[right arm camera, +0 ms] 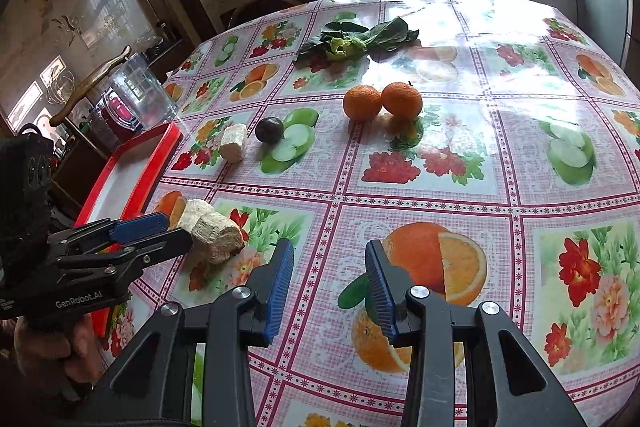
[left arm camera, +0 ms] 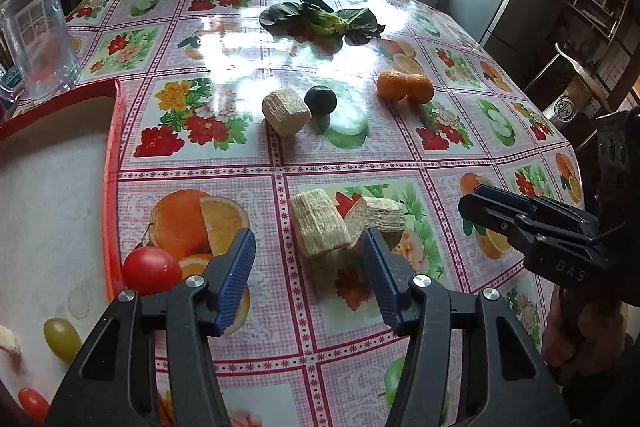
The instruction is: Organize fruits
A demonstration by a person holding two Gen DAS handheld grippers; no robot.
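Two pale ribbed chunks (left arm camera: 320,225) lie together on the flowered tablecloth, just beyond my left gripper (left arm camera: 308,279), which is open with nothing between its blue pads. The right wrist view shows the same chunks (right arm camera: 212,233) touching or nearly touching the left gripper's (right arm camera: 176,231) tips. Two oranges (right arm camera: 380,101) sit side by side mid-table, with a dark round fruit (right arm camera: 269,129) and a third pale chunk (right arm camera: 233,142) to their left. My right gripper (right arm camera: 330,283) is open over bare cloth. A red tomato (left arm camera: 151,270) rests against the red tray (left arm camera: 112,187).
The tray's white floor holds a green grape (left arm camera: 60,339) and a small red tomato (left arm camera: 32,403). A clear pitcher (left arm camera: 40,35) stands behind the tray. Leafy greens (left arm camera: 320,19) lie at the far side. The right gripper (left arm camera: 470,201) hovers at the table's right edge.
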